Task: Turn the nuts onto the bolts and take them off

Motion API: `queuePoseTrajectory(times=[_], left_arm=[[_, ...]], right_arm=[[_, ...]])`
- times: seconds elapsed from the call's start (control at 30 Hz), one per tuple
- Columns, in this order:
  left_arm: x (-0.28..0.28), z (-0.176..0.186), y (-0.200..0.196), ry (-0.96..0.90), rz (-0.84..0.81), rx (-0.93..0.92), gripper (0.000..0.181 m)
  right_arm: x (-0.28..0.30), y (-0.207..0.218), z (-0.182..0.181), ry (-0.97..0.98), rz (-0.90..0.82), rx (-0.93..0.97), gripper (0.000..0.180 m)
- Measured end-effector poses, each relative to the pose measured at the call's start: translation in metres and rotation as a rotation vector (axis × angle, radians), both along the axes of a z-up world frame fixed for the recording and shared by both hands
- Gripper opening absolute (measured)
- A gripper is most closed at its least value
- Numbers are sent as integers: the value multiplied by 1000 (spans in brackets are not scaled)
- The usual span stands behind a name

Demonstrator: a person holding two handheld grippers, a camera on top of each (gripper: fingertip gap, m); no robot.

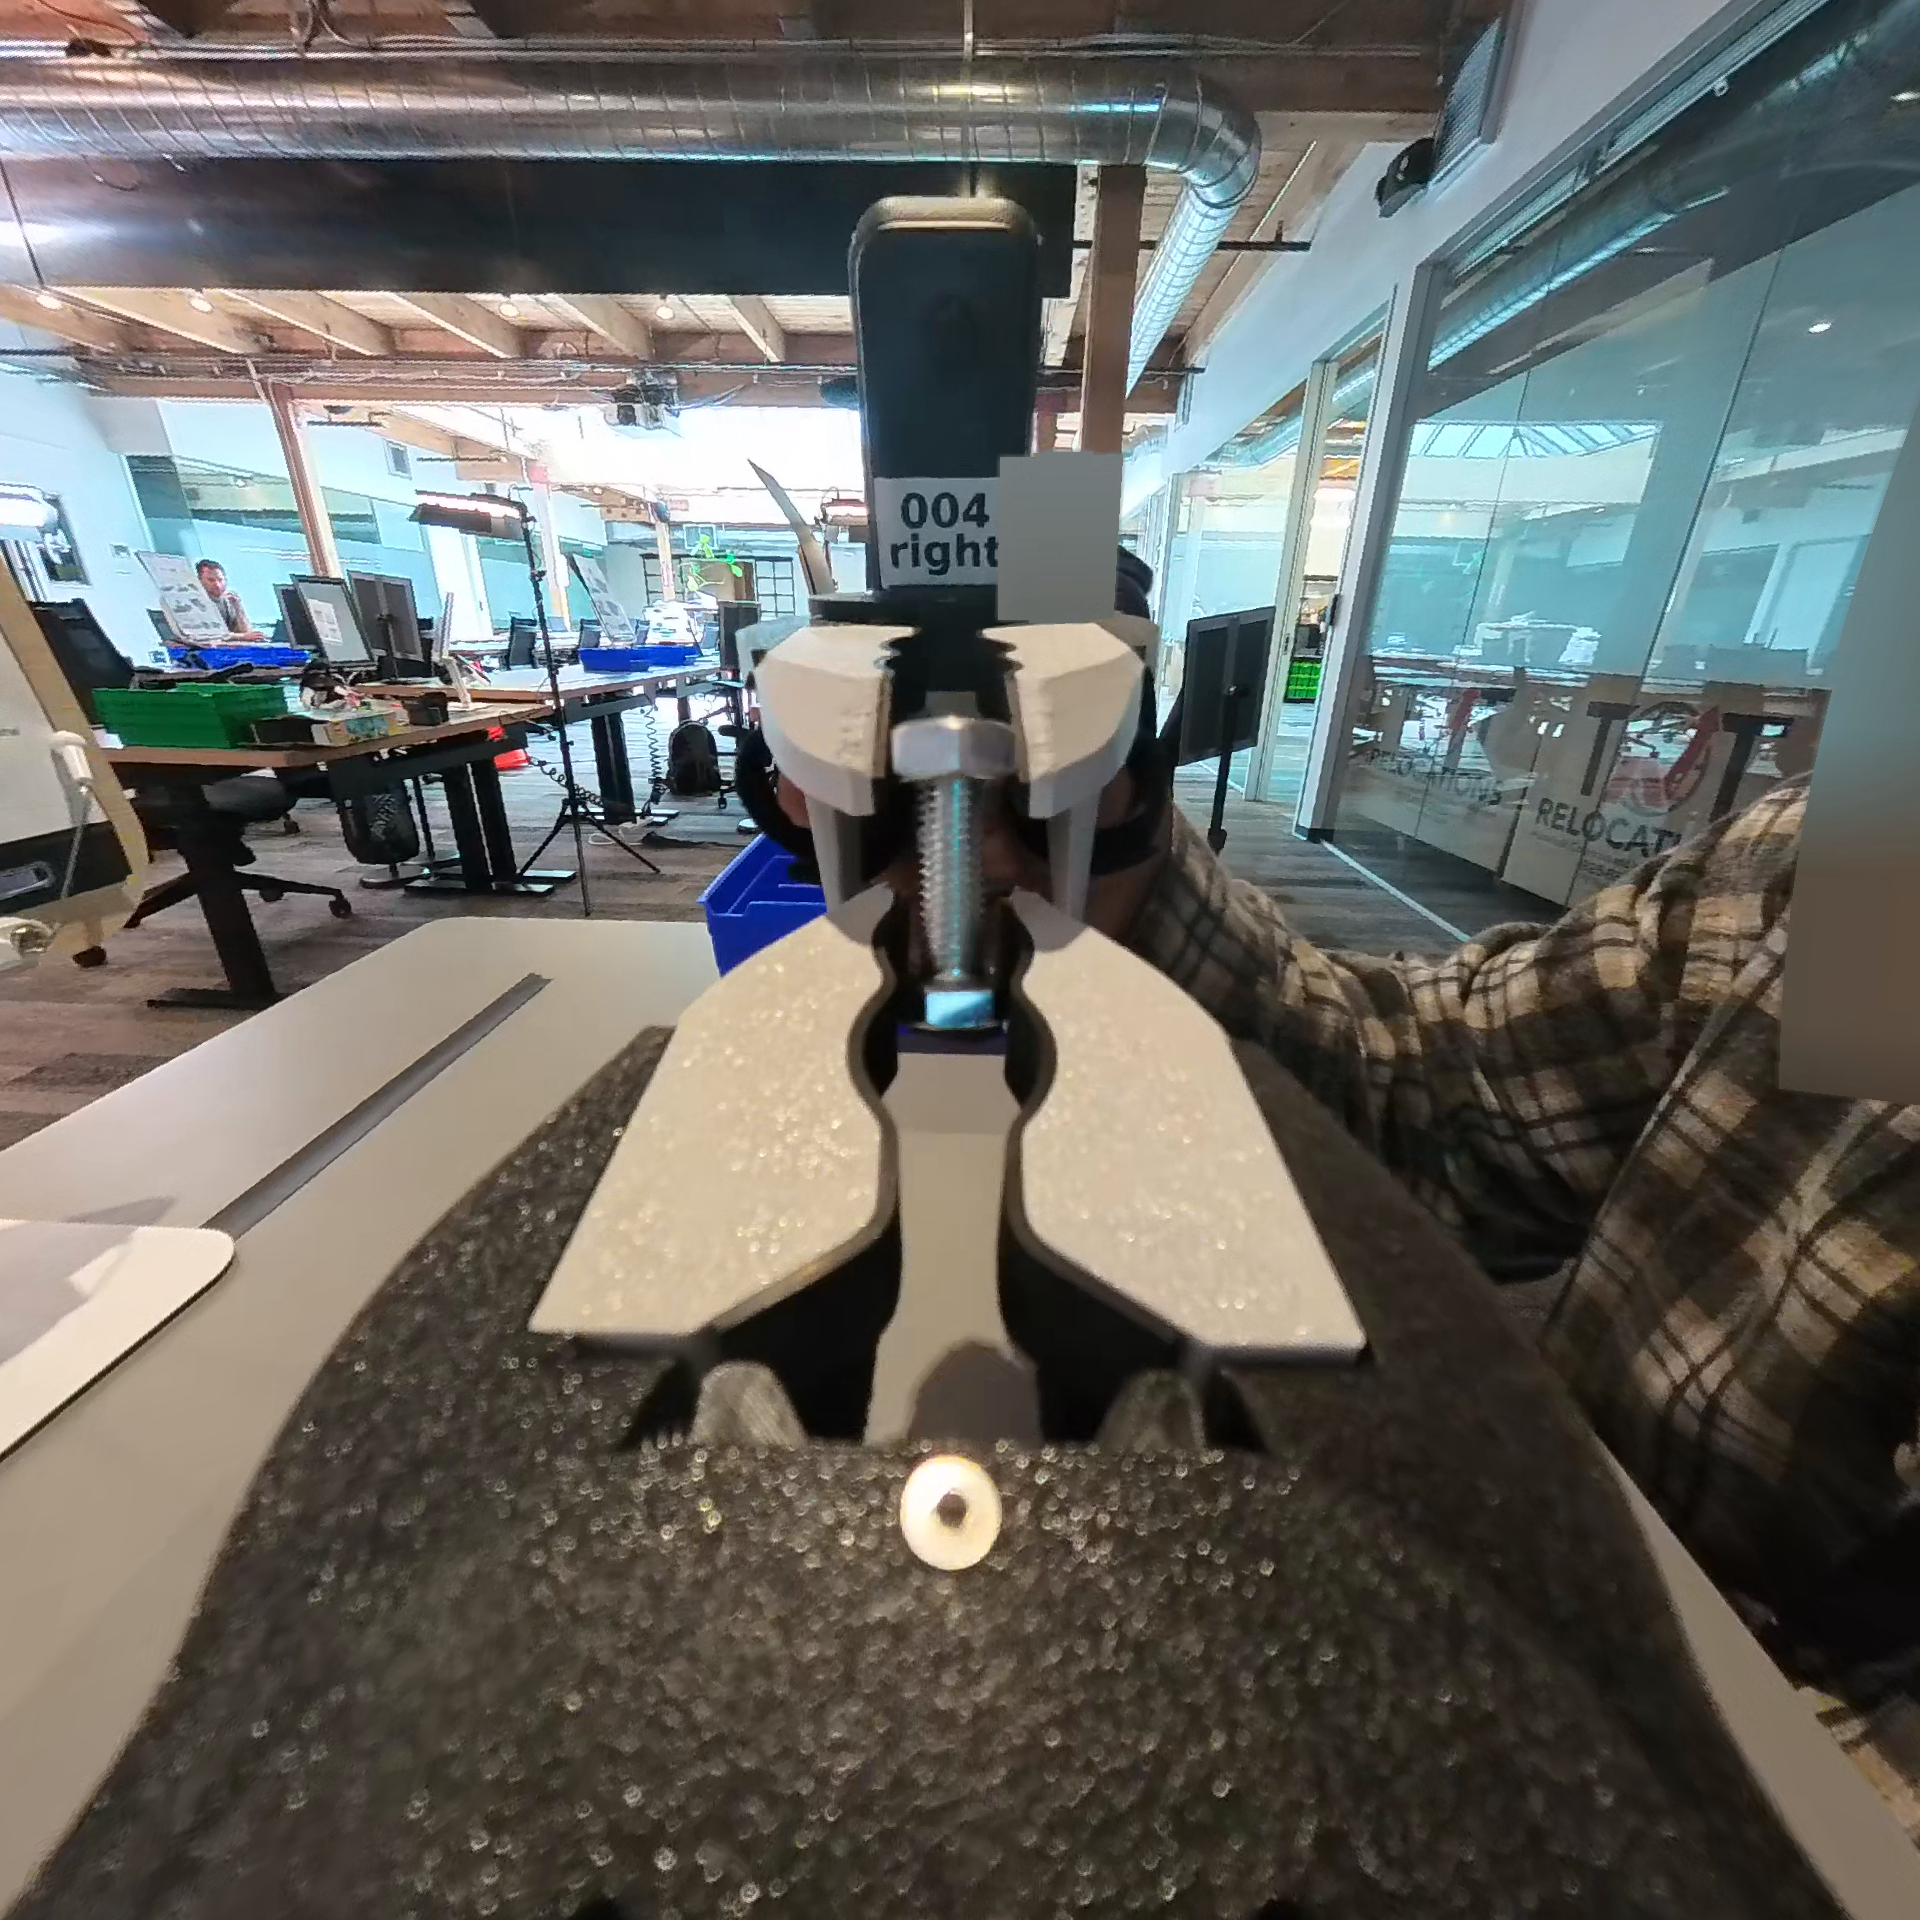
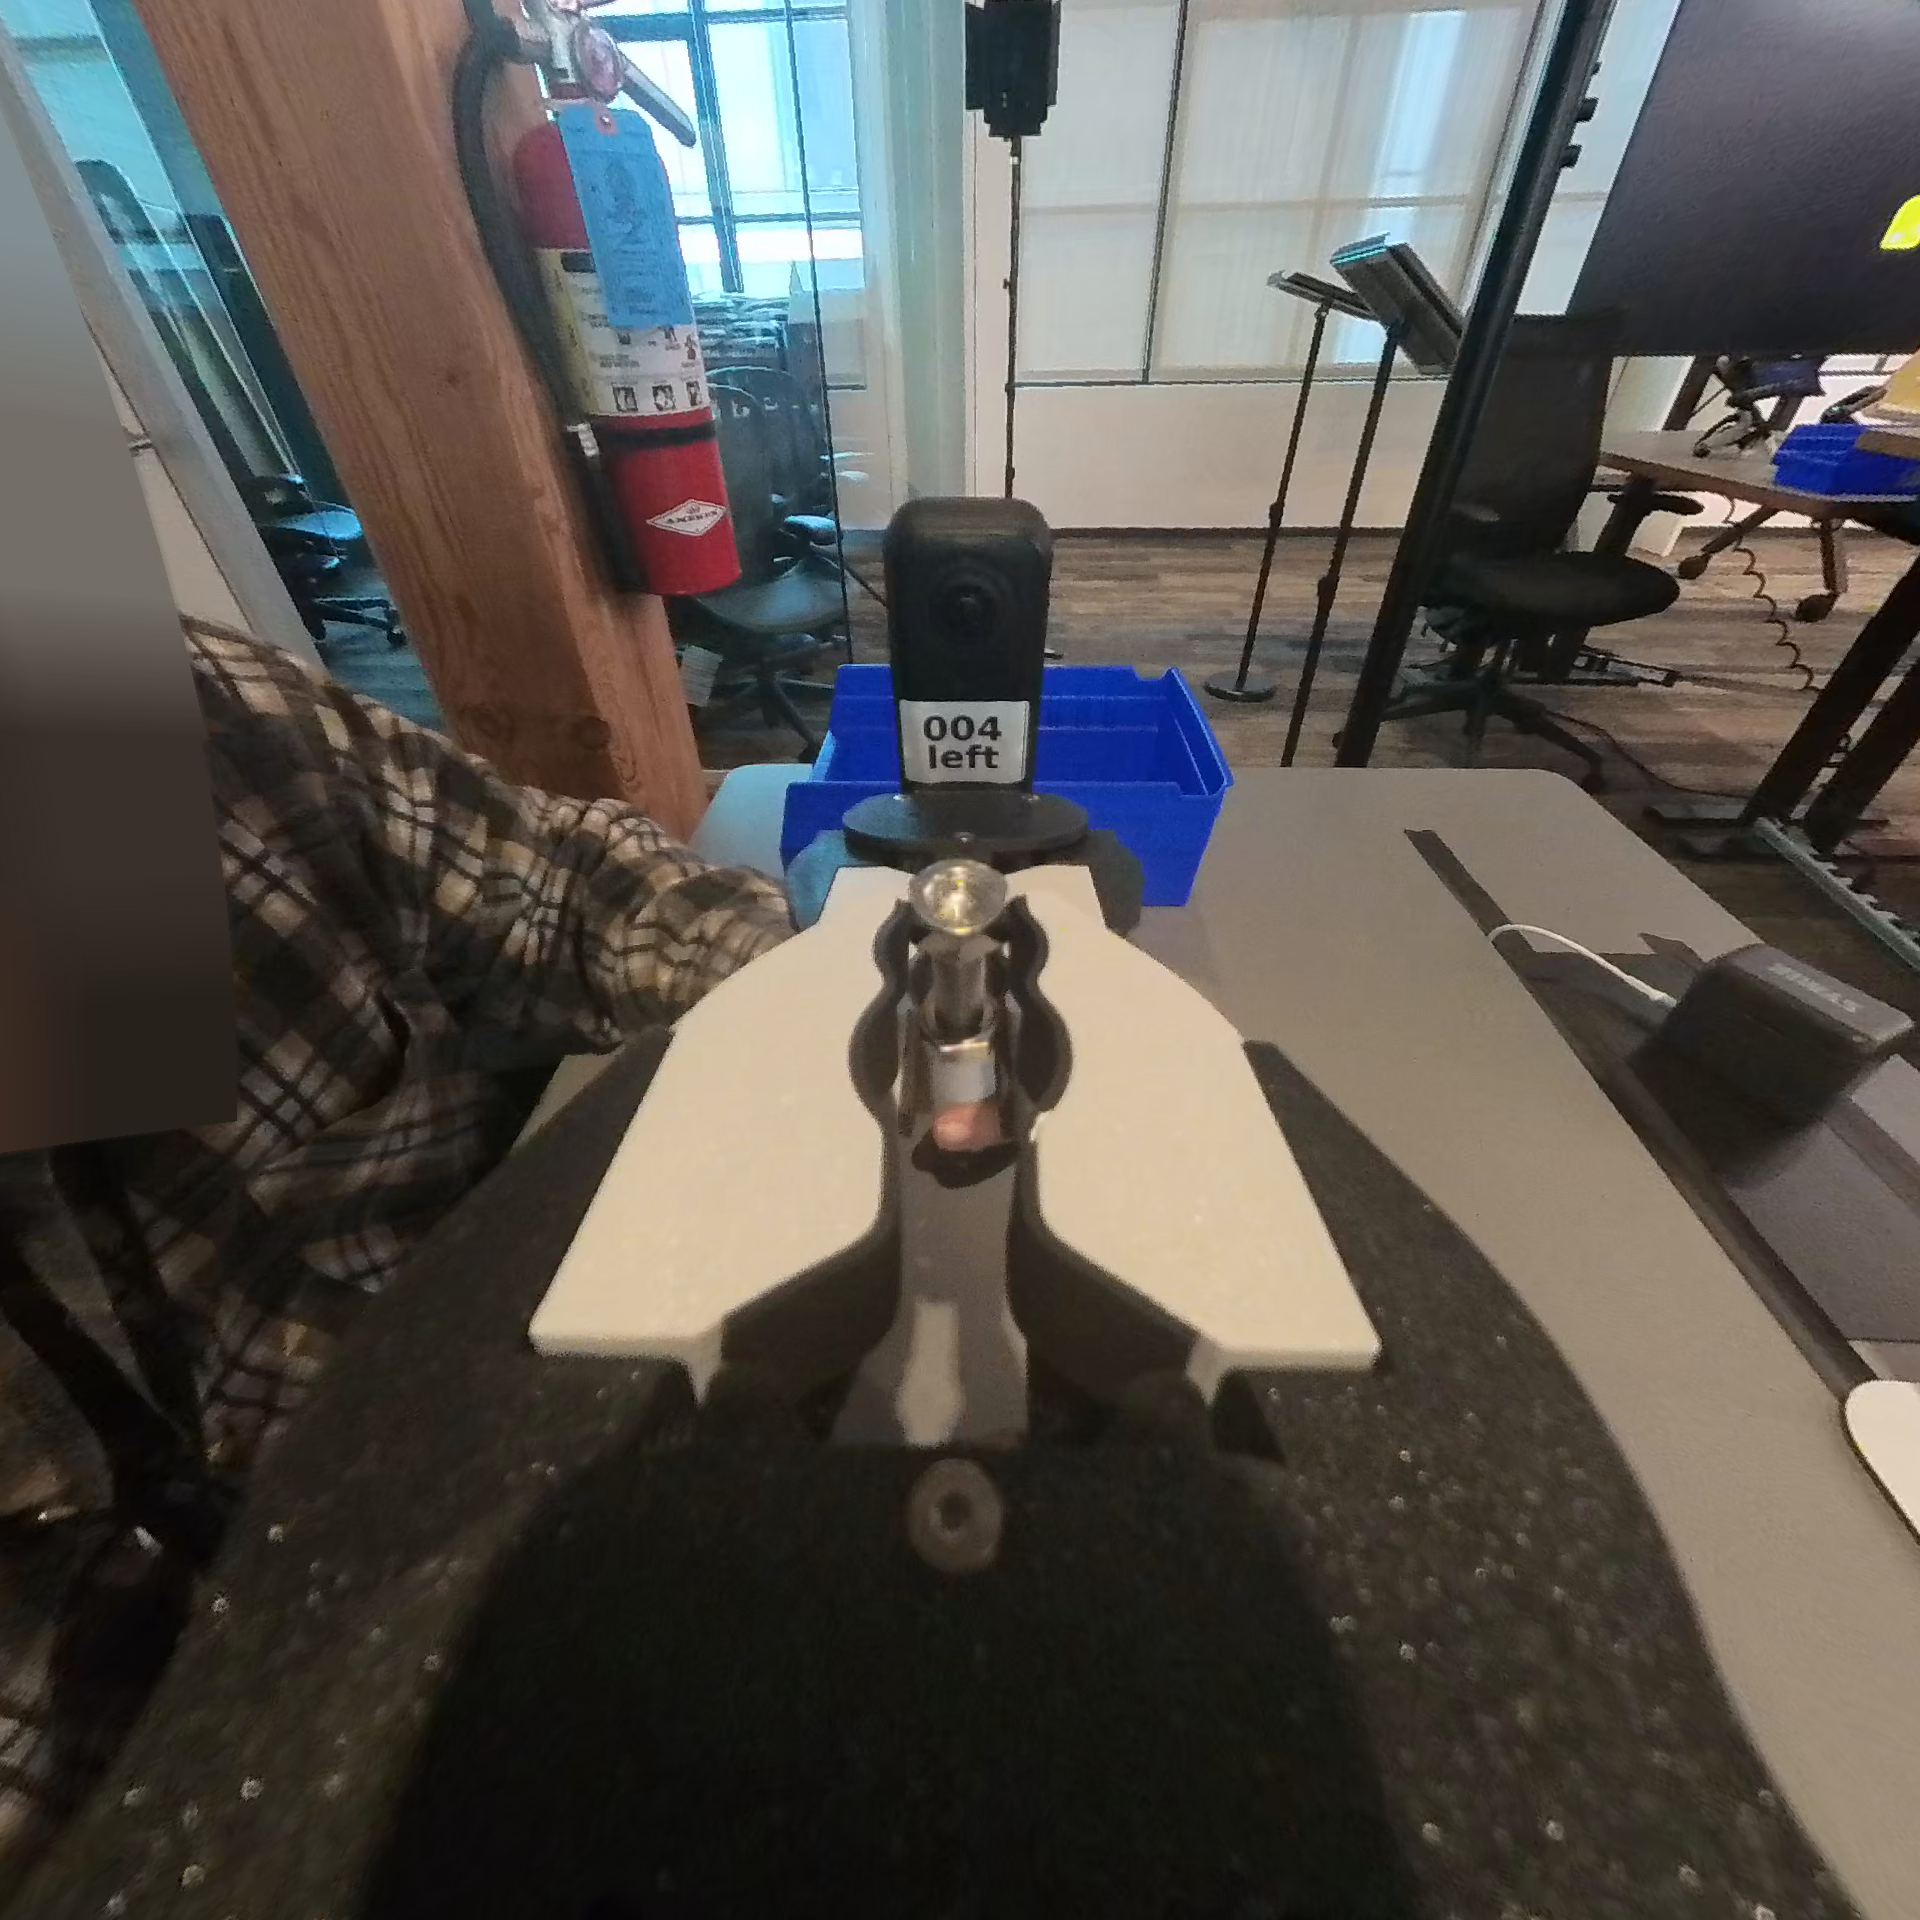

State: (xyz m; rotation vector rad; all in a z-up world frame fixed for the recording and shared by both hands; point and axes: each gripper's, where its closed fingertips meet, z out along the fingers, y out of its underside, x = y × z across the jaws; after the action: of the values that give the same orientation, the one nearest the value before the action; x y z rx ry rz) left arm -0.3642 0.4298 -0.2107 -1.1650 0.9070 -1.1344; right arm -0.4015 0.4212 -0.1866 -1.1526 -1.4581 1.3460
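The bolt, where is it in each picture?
Left wrist view: the bolt stands in the middle, its hex head up in the right gripper facing the camera, its lower end with the nut between the left gripper tips.
Right wrist view: the bolt is in the middle, seen end-on between the white fingers.
Shared landmark: the blue bin, also at.
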Motion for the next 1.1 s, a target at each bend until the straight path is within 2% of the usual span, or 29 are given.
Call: queuePoseTrajectory(times=[0.1, 0.4, 0.6, 0.67, 0.73, 1.1], left_arm=[[-1, 1, 0, -9, -3, 1, 15], [-4, 3, 2, -24, 7, -4, 15], [-3, -1, 5, -4, 32, -9, 15], [0, -3, 5, 18, 40, 3, 15], [2, -4, 3, 31, 41, 15, 15], [2, 0, -3, -10, -26, -2, 15]], right_arm=[[1, 3, 1, 2, -17, -3, 23], [5, 10, 3, -3, -62, 1, 25], [0, 3, 3, -6, -56, -4, 35], [-4, 3, 0, -17, -63, -5, 32], [-4, 0, -1, -19, -44, -1, 20], [-1, -2, 0, -3, -3, 17, 20]])
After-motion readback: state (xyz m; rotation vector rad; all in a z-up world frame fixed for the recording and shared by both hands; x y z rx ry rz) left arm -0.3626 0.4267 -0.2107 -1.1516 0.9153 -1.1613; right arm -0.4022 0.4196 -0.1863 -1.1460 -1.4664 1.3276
